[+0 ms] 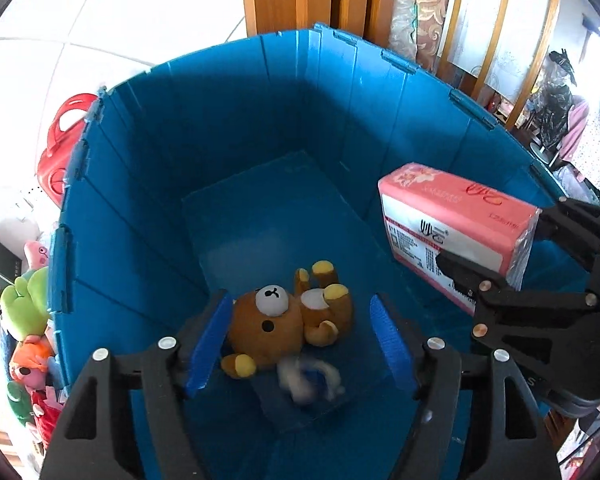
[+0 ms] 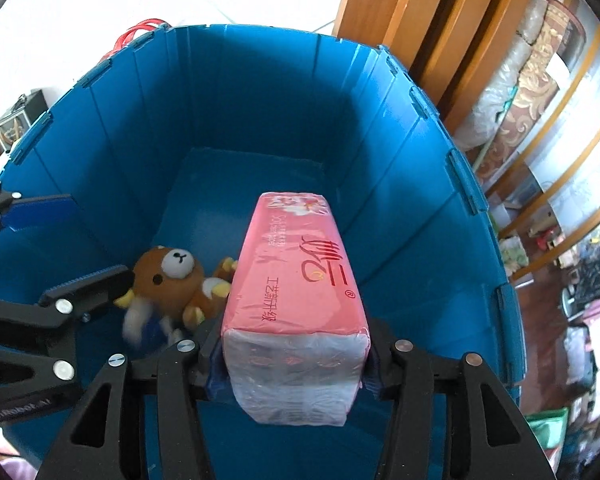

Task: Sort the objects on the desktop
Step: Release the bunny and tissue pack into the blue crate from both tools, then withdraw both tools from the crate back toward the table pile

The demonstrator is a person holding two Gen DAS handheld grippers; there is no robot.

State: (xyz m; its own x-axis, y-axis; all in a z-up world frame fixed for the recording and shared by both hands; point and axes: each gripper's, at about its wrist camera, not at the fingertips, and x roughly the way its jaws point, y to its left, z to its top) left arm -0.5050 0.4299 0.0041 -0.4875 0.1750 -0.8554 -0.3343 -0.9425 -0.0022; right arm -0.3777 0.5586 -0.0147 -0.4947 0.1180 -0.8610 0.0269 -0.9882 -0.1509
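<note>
Left gripper (image 1: 300,340) hangs wide open and empty over the bear (image 1: 284,320) in the blue bin (image 1: 228,128); right gripper (image 2: 292,354) clamps the tissue pack (image 2: 296,280) above it.

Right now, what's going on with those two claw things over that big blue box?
A person is sorting things into the blue bin with two hand-held grippers. The right gripper grips a pink tissue pack above the inside of the bin. The left gripper is open, its fingers on either side of a brown teddy bear in the bin, with a blurred white and blue thing beside the bear.
</note>
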